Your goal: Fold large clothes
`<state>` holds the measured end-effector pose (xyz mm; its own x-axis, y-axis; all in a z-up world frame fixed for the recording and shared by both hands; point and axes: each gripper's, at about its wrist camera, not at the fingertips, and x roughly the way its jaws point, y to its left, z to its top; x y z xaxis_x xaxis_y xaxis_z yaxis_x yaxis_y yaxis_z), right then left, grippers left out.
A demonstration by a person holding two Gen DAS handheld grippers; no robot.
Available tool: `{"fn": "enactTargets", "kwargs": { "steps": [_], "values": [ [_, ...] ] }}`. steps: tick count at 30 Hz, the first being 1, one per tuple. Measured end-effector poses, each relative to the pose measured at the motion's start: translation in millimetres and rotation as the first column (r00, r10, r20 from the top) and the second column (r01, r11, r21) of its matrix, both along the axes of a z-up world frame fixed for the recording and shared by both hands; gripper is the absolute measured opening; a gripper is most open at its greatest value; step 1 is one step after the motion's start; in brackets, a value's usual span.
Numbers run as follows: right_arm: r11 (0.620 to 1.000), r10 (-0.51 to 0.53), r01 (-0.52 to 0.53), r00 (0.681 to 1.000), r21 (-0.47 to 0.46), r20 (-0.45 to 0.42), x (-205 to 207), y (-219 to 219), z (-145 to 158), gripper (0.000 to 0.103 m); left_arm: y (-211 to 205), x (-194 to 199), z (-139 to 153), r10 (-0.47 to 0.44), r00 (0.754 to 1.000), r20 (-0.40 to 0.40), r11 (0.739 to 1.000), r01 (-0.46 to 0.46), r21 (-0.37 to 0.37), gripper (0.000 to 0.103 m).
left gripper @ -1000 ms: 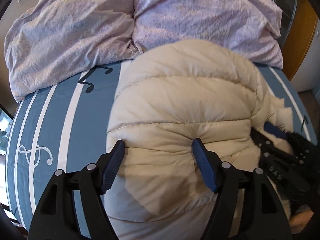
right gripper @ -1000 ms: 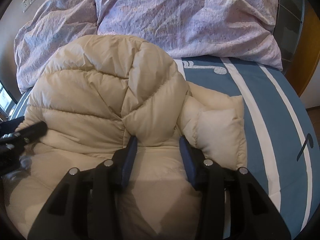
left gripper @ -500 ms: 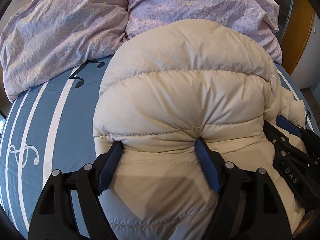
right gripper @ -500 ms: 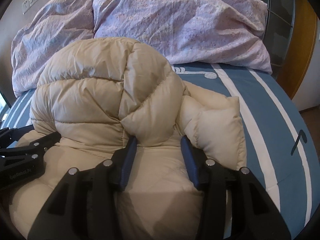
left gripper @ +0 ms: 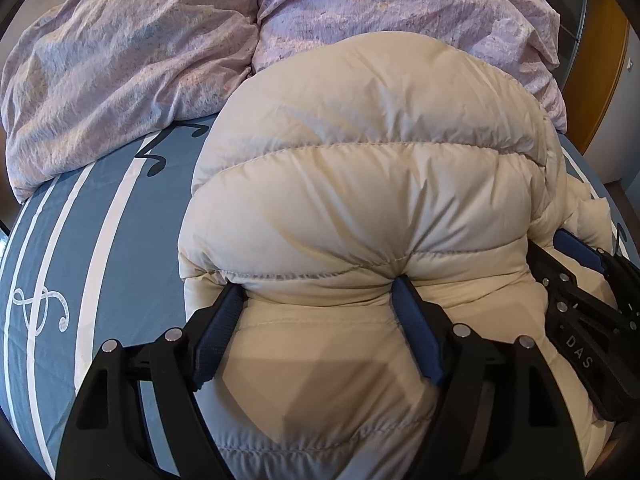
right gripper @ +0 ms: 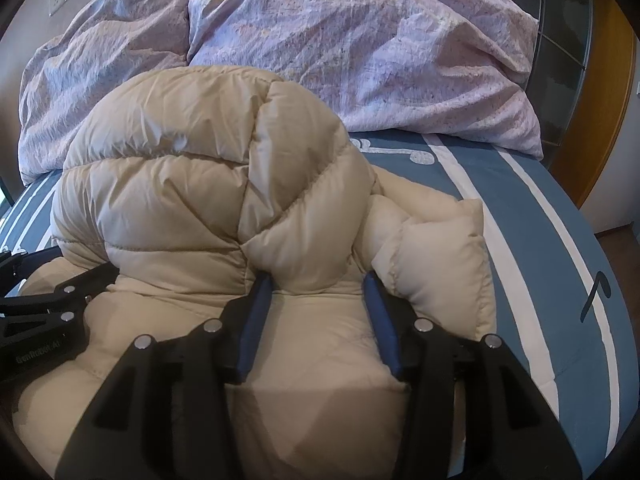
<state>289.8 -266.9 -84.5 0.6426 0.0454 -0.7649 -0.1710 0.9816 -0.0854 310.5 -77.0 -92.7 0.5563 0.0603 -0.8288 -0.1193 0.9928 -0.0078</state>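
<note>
A cream puffer jacket lies bunched on the bed, its upper part doubled over into a thick rounded fold. My left gripper stands wide around the near edge of that fold, both blue pads pressing into the padding, which puckers at the right pad. My right gripper is shut on a narrower bulge of the jacket, with a loose sleeve end lying just to its right. Each gripper shows at the edge of the other's view, so they sit side by side on the jacket.
The blue sheet with white stripes and music notes covers the bed on both sides of the jacket. Two lilac pillows lie right behind the fold. A wooden door frame stands at the right.
The jacket's fold has swelled and risen in the left wrist view and now reaches the pillows. The right gripper looms larger at that view's right edge. The right wrist view is nearly unchanged.
</note>
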Motion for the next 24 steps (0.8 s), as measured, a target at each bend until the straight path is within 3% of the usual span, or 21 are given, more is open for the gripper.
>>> {"fn": "enactTargets", "kwargs": {
  "steps": [14, 17, 18, 20, 24],
  "values": [
    [1.0, 0.0, 0.0, 1.0, -0.025, -0.011, -1, 0, 5, 0.051, -1, -2, -1, -0.016, 1.0, 0.0, 1.0, 0.016, 0.012, 0.077],
    [1.0, -0.006, 0.006, 1.0, -0.025, -0.014, -7, -1, 13, 0.063, -2, -4, 0, -0.029, 1.0, 0.001, 0.999, 0.029, 0.02, 0.077],
    [1.0, -0.01, 0.01, 1.0, -0.015, -0.01, -11, -2, 19, 0.078, -1, -4, 0, -0.031, 1.0, 0.003, 0.999, 0.031, 0.021, 0.077],
    [1.0, -0.003, 0.003, 1.0, 0.015, 0.001, -21, -4, 27, 0.095, -2, -5, 1, -0.033, 0.999, 0.004, 0.999, 0.033, 0.02, 0.077],
    [1.0, -0.007, 0.007, 1.0, 0.025, 0.006, -39, -4, 35, 0.095, -2, -5, 2, -0.034, 0.999, 0.005, 0.999, 0.034, 0.018, 0.077]
  ]
}}
